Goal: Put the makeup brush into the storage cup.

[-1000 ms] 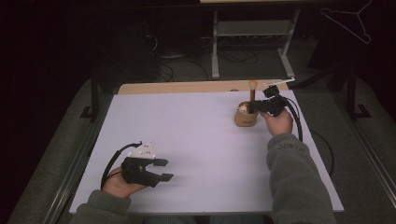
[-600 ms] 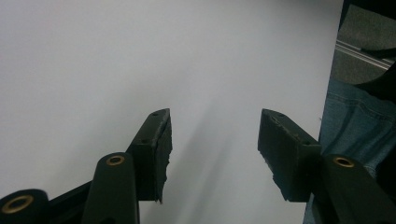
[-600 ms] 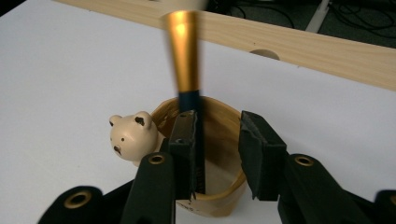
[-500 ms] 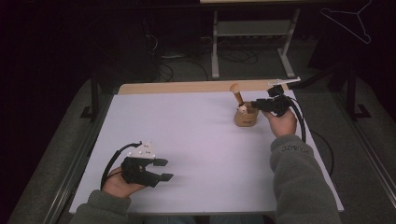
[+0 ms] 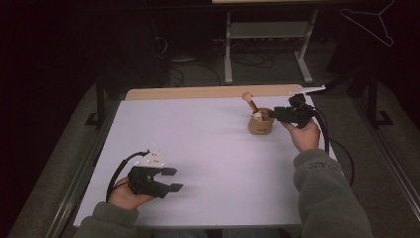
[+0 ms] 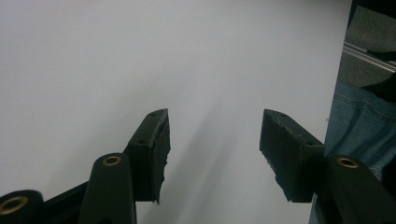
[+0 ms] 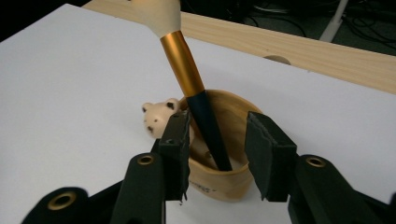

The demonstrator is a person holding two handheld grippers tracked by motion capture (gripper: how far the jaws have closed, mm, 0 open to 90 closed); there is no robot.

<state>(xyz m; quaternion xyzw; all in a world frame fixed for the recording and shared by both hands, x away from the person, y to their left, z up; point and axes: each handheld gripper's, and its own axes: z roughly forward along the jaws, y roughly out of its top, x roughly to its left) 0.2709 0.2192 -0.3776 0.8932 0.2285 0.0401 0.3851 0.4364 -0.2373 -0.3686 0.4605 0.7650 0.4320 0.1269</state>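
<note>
From above, the left claw (image 5: 171, 179) rests spread on the white table (image 5: 208, 148), well apart from the wooden cup (image 5: 261, 125) holding a leaning brush (image 5: 250, 103). Left claw's own view: bare table between spread jaws. Right claw (image 7: 217, 140), released, straddles the brush handle; next likely calls for clenching on it.

My grippers are black; the left gripper (image 5: 171, 179) carries a grey three-cornered plate (image 5: 151, 159), black cables trail from both, brass-ringed screws dot the jaws, and I wear grey-green sleeves (image 5: 324, 191) and blue jeans (image 6: 357, 126).
</note>
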